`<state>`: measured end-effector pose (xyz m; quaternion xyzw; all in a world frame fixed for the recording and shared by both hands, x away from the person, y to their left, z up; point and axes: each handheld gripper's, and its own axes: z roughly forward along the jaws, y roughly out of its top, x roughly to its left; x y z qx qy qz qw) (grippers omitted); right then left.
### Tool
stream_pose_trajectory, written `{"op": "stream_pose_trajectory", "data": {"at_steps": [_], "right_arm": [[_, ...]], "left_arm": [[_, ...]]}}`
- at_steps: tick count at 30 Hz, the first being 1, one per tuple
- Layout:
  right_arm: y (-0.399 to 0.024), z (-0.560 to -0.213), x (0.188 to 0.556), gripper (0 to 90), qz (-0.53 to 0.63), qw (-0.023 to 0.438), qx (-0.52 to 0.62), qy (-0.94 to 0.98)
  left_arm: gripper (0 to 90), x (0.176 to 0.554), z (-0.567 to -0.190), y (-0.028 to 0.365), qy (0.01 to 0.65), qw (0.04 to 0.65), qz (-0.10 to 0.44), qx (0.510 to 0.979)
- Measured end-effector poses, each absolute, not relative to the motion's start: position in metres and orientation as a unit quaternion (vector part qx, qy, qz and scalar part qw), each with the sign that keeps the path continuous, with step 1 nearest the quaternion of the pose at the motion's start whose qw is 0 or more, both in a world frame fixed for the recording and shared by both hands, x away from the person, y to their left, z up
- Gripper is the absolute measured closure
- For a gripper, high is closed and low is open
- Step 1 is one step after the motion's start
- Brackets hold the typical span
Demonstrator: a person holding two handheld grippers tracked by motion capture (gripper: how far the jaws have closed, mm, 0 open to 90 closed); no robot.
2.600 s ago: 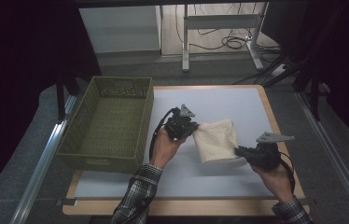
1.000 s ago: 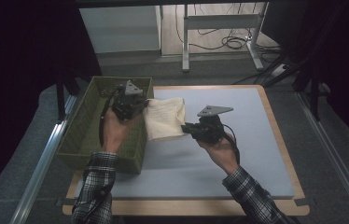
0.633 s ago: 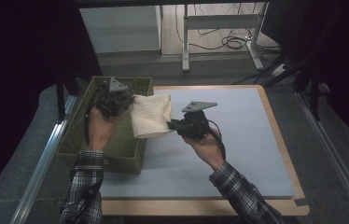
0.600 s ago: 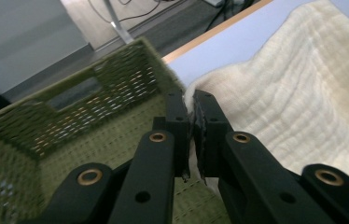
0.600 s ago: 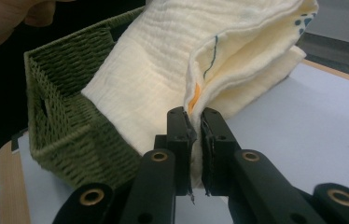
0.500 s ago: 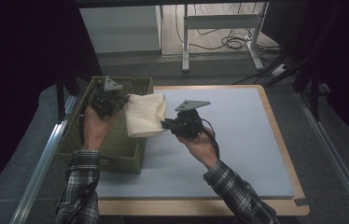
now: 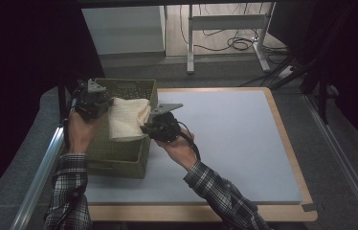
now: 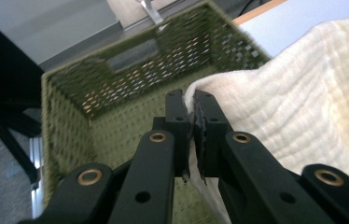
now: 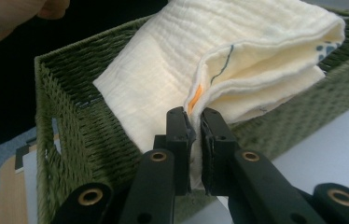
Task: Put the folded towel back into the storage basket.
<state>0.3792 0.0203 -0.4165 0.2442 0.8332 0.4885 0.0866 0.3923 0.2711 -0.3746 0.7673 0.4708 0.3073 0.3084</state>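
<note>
The folded cream cloth point(image 7: 128, 119) hangs between your two grippers, above the near right part of the green woven basket point(image 7: 119, 158), which sits at the left of the counter point(image 7: 234, 139). It is off the counter and not yet down in the basket; in the right gripper view its lower folds overlap the basket's rim.

Expect it to handle as something light, soft and limp. It looks like a crinkled muslin folded several times, with a bit of orange and dark print showing at the open folds. It has no stiffness of its own, so it sags in the middle and the layers may slide apart if you let one side go early. Your present holds look like the right places: each gripper pinches an edge through all the layers, at opposite sides of the bundle.

Your left gripper point(image 8: 191, 112) is closed tight on the cloth's edge, its jaws nearly together with only fabric between them, pointing down into the basket's interior. Your right gripper point(image 9: 195, 126) is likewise clamped on the folded edge, aimed across the basket's wall. In the high view your left hand point(image 7: 82, 129) is raised over the basket's left side with the forearm coming up from the bottom corner. Your right hand point(image 7: 179, 148) reaches in diagonally from the lower right, wrist low, just beside the basket's right wall.
</note>
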Motion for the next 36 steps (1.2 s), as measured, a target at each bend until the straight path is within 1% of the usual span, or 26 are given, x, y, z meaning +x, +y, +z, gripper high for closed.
{"op": "stream_pose_trajectory", "data": {"at_steps": [13,17,22,27,30,32,36], "right_arm": [[0.08,-0.435,0.386,82.8,0.454,0.072,0.241,0.855],[0.096,-0.438,0.387,82.8,0.44,0.076,0.235,0.863],[0.113,-0.442,0.387,82.8,0.417,0.085,0.226,0.876],[0.123,-0.445,0.391,82.6,0.398,0.088,0.227,0.884],[0.127,-0.444,0.393,82.5,0.384,0.094,0.226,0.89],[0.13,-0.444,0.395,82.4,0.368,0.106,0.225,0.896],[0.134,-0.445,0.399,82.3,0.349,0.104,0.227,0.904]], "left_arm": [[85.5,0.398,-0.4,0.314,0.506,0.275,0.293,0.763],[85.5,0.402,-0.407,0.323,0.512,0.265,0.287,0.765],[85.3,0.411,-0.414,0.325,0.512,0.254,0.279,0.771],[85.2,0.423,-0.425,0.324,0.512,0.225,0.271,0.783],[85.1,0.43,-0.433,0.324,0.511,0.217,0.257,0.791],[85.1,0.434,-0.437,0.324,0.513,0.212,0.246,0.795],[84.9,0.443,-0.446,0.322,0.509,0.193,0.228,0.807]]}}
